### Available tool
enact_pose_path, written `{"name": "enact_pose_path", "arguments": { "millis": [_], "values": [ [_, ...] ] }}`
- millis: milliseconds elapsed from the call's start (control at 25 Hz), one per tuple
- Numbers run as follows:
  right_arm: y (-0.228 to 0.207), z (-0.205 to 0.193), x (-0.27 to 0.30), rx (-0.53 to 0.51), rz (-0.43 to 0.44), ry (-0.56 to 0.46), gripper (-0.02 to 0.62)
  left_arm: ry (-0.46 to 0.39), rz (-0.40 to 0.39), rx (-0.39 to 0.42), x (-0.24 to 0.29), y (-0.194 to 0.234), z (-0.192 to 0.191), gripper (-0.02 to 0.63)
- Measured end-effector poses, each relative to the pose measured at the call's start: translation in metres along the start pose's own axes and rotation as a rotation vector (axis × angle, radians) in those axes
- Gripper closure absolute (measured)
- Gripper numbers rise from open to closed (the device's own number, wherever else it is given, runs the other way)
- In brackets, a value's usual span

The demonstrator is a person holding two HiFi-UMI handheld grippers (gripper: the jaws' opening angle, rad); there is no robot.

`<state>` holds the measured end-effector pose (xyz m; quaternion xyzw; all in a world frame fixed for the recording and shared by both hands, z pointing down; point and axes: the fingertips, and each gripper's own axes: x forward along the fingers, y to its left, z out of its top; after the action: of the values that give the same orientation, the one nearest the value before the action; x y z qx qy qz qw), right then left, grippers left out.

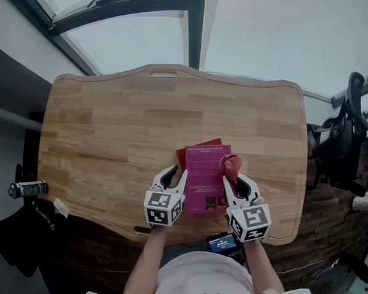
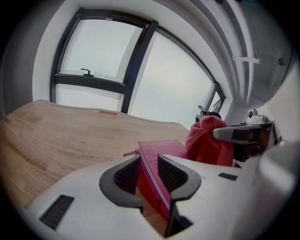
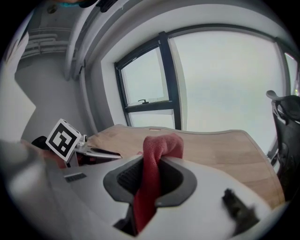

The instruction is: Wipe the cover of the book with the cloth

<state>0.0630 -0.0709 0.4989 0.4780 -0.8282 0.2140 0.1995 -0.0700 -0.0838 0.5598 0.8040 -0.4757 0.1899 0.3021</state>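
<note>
A pink-covered book [image 1: 206, 175] lies on the wooden table [image 1: 111, 127] near its front edge, over a red sheet or cover that juts out behind it. My left gripper [image 1: 175, 173] is at the book's left edge. In the left gripper view that edge of the book [image 2: 161, 154] stands between the jaws of the left gripper [image 2: 149, 173], with a gap beside the left pad, so the jaws are open. My right gripper [image 1: 237, 182] is at the book's right edge, shut on a bunched red cloth [image 1: 232, 166]. The cloth [image 3: 154, 159] pokes up between the right gripper's [image 3: 149, 176] pads.
Large windows rise behind the table's far edge. A black chair [image 1: 341, 145] stands off the right side. At the left, below table level, are a dark bottle-like object [image 1: 27, 188] and a black bag [image 1: 19, 233]. A small dark device [image 1: 225, 244] sits at the person's lap.
</note>
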Motion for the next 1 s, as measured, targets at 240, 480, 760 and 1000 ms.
{"name": "enact_pose_path", "arguments": {
  "millis": [240,480,760,1000],
  "values": [
    [0.008,-0.007,0.022,-0.032,0.044,0.045,0.525,0.028,-0.019,-0.015,0.007,0.004,-0.006,0.495],
    [0.009,-0.009,0.042,-0.034,0.079,0.085,0.525,0.054,-0.046,-0.012,0.014,0.003,-0.011,0.486],
    [0.01,-0.018,0.063,-0.035,0.116,0.137,0.525,0.064,-0.07,-0.022,0.016,0.009,-0.015,0.486],
    [0.008,-0.022,0.075,-0.062,0.121,0.165,0.525,0.082,-0.094,-0.008,0.018,0.004,-0.017,0.485]
  ]
}}
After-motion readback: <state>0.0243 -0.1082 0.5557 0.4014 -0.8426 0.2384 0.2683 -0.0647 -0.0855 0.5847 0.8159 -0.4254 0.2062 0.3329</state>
